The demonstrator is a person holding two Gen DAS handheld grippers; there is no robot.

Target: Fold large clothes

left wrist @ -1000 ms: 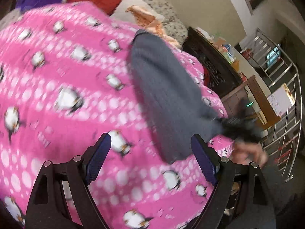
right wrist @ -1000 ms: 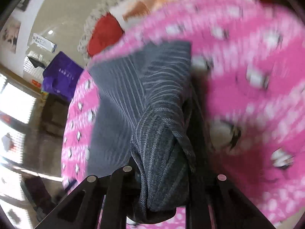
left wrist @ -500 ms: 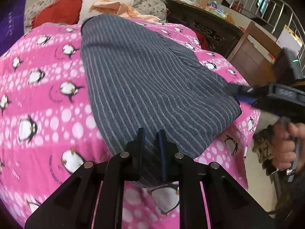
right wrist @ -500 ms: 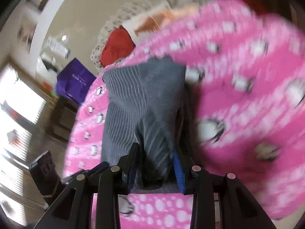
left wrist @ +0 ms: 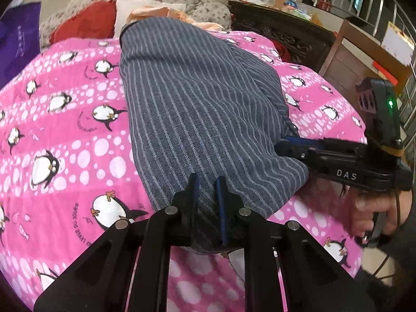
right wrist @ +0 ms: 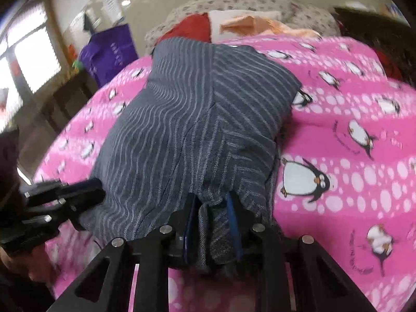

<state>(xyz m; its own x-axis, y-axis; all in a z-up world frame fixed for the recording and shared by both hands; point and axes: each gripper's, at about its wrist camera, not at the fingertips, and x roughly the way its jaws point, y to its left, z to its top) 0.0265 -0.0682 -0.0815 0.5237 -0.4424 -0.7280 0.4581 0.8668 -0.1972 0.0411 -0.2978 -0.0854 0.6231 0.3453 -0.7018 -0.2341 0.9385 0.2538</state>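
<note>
A dark grey striped garment (left wrist: pixel 197 109) lies lengthwise on the pink penguin blanket (left wrist: pixel 65 135), running from the near edge toward the pillows. My left gripper (left wrist: pixel 206 182) is shut on its near edge. My right gripper (right wrist: pixel 212 202) is shut on the near right edge, where the cloth (right wrist: pixel 197 130) bunches in folds. In the left wrist view the right gripper (left wrist: pixel 291 145) reaches in from the right. In the right wrist view the left gripper (right wrist: pixel 91 189) shows at the left edge.
Red (left wrist: pixel 85 23), white and orange pillows (left wrist: pixel 156 13) sit at the bed's far end. A purple bag (right wrist: pixel 109 52) stands to the far left. A dark wooden cabinet (left wrist: pixel 291 33) and metal railing (left wrist: pixel 384 7) stand on the right. The blanket (right wrist: pixel 351 143) lies bare right of the garment.
My left gripper went from open above the blanket to shut on the garment's near edge. The garment, hanging from the right gripper before, now lies spread flat along the bed.
</note>
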